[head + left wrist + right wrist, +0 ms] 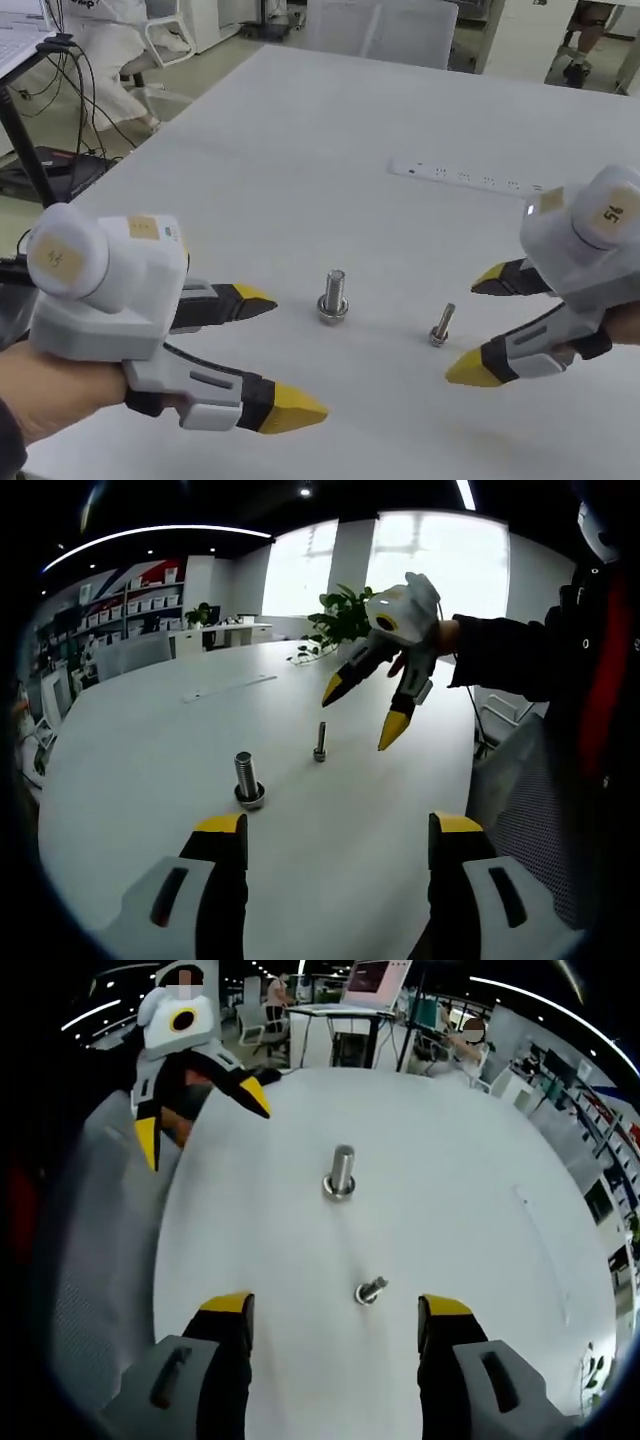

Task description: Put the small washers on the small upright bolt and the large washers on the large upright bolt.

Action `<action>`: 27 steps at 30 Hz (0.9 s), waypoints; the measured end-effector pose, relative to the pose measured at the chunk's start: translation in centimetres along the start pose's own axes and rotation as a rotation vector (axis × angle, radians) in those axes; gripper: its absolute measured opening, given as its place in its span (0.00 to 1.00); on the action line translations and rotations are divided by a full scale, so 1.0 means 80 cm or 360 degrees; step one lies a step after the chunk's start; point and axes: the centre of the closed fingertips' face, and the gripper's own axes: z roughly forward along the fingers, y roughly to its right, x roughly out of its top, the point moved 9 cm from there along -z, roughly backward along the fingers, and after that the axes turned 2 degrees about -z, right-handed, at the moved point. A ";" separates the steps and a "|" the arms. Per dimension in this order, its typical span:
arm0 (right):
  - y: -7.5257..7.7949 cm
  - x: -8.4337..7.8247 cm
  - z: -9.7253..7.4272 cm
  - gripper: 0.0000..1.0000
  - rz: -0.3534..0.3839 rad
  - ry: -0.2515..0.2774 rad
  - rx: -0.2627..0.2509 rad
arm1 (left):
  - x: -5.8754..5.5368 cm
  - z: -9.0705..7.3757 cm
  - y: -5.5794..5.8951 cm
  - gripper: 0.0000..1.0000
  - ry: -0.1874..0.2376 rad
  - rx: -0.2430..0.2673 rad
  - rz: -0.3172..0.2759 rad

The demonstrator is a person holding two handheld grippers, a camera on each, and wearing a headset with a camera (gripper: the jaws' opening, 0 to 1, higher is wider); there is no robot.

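The large bolt (334, 297) stands upright on the white table (300, 150), with a wider ring at its base. To its right is the small bolt (442, 325), leaning slightly. My left gripper (285, 355) hovers open and empty just left of the large bolt. On the other side my right gripper (468, 328) is open and empty beside the small bolt. In the left gripper view the large bolt (247, 780) and small bolt (320, 742) lie ahead of my open left gripper (338, 825). The right gripper view has the small bolt (370, 1290) between the tips of my right gripper (335, 1305), and the large bolt (341, 1172) beyond.
A white power strip (465, 176) lies on the table behind the bolts. A chair (380, 30) stands at the far edge. Left of the table are cables and a stand (30, 130) on the floor.
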 end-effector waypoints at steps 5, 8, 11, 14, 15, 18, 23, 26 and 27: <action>-0.009 -0.002 -0.013 0.68 0.0040 0.0057 -0.0045 | 0.003 -0.002 0.000 0.73 0.0006 -0.0001 0.0008; -0.015 -0.002 -0.020 0.69 0.0041 0.0076 -0.0079 | 0.005 -0.005 0.000 0.74 0.0016 0.0003 0.0010; -0.024 -0.001 -0.030 0.69 0.0067 0.0127 -0.0114 | 0.009 -0.008 0.000 0.74 0.0030 0.0008 0.0017; -0.033 -0.002 -0.036 0.69 0.0090 0.0166 -0.0150 | 0.013 -0.010 0.001 0.74 0.0045 0.0013 0.0021; -0.036 -0.003 -0.037 0.69 0.0098 0.0178 -0.0155 | 0.014 -0.011 0.001 0.74 0.0052 0.0015 0.0023; -0.046 -0.006 -0.040 0.70 0.0121 0.0224 -0.0175 | 0.018 -0.014 0.002 0.75 0.0067 0.0019 0.0030; -0.060 -0.014 -0.045 0.73 0.0158 0.0271 -0.0238 | 0.018 -0.018 0.002 0.77 0.0084 0.0031 0.0028; -0.065 -0.017 -0.049 0.75 0.0210 0.0347 -0.0288 | 0.016 -0.021 0.003 0.77 0.0086 0.0037 0.0025; -0.067 -0.018 -0.050 0.75 0.0210 0.0353 -0.0294 | 0.016 -0.022 0.004 0.77 0.0086 0.0038 0.0025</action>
